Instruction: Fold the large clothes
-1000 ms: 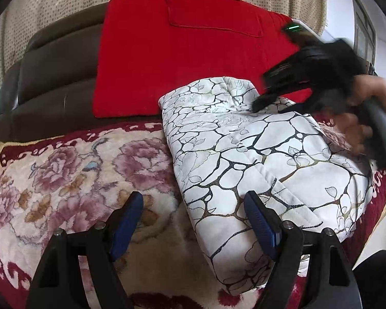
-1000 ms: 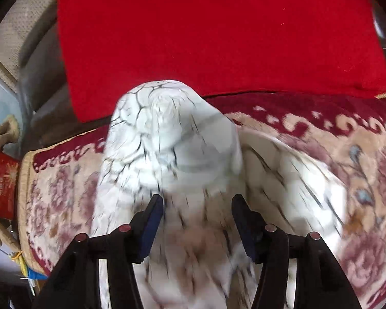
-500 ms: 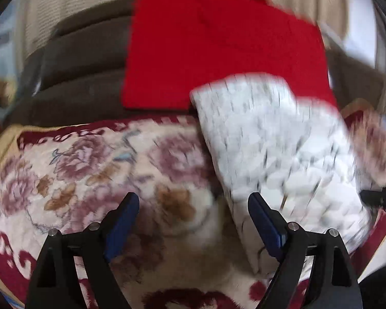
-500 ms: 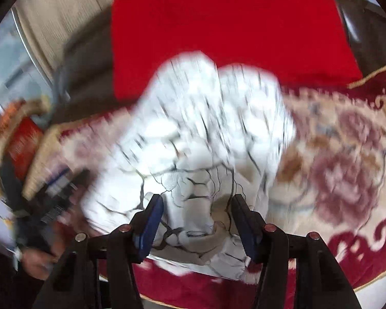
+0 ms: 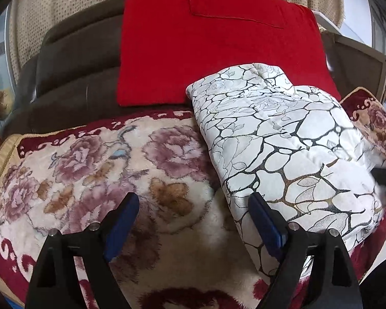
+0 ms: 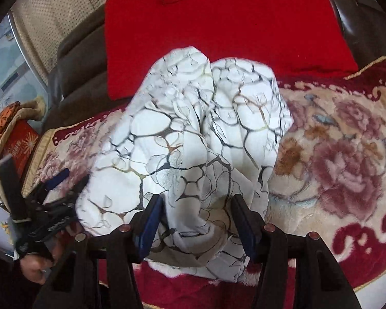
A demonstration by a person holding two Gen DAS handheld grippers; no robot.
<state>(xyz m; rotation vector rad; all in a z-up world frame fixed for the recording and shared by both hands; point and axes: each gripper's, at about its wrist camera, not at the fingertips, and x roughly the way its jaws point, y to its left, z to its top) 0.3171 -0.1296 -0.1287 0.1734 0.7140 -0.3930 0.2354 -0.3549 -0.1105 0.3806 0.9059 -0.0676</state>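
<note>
A white padded garment [image 5: 283, 141] with a dark crackle print lies folded on a floral blanket [image 5: 103, 167] on the sofa seat. My left gripper [image 5: 191, 206] is open over the blanket, with only blanket between its fingers. Its right finger stands at the garment's near left edge. In the right wrist view, my right gripper [image 6: 196, 206] is shut on a bunched fold of the garment [image 6: 193, 118] at the seat's front edge. The left gripper [image 6: 56, 188] and the hand holding it show at the left of that view.
A red cushion [image 5: 205, 51] leans on the brown sofa back [image 5: 72, 72] behind the garment. The blanket [image 6: 334, 154] runs bare to the right in the right wrist view. A red box [image 6: 20, 139] and a bag stand off the sofa's left end.
The right gripper swung from the garment's far side to its near edge, taking the fold along. The left gripper turned a little and its jaws widened slightly.
</note>
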